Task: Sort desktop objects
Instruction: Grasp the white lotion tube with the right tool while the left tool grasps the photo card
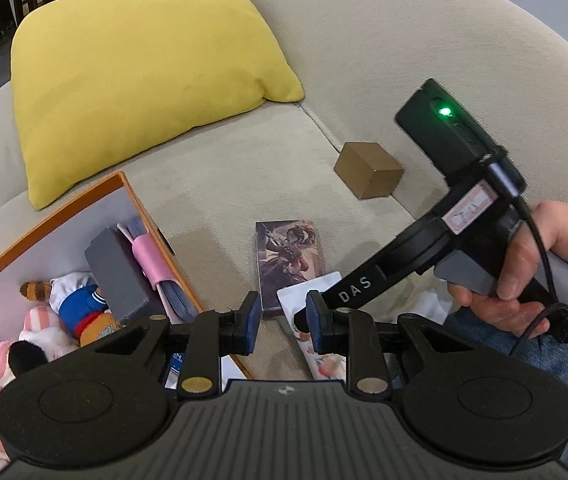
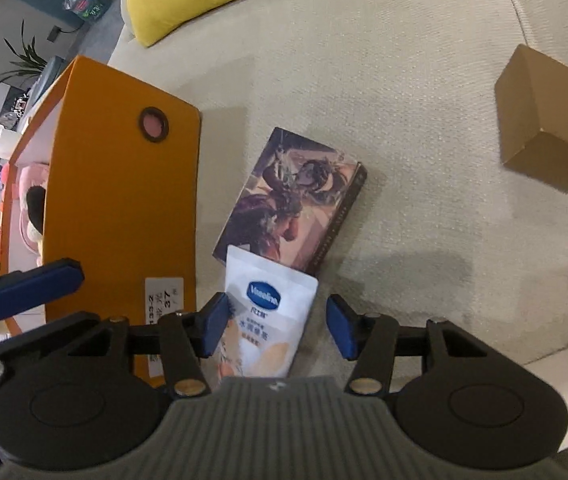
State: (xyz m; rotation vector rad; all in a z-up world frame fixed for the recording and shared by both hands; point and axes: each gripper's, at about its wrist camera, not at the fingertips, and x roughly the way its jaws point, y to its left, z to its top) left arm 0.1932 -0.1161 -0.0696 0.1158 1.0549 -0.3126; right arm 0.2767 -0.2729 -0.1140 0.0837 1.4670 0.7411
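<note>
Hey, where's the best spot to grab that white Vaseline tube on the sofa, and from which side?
Probably across the Vaseline tube's flat crimped end, from above. It lies flat beside the orange box, its tip overlapping the picture box, and the right tool already straddles its width with both edges exposed.

Even, soft indoor light, moderately bright; no hard glare. Shadows soft: a grey patch on the beige fabric sofa seat (image 2: 423, 184) right of the illustrated card box (image 2: 291, 200) in the right wrist view. Strong fisheye bending at edges, corners go dark. Slight blur on the white Vaseline pouch (image 2: 272, 312). Green indicator light (image 1: 445, 111) blooms slightly.
</note>
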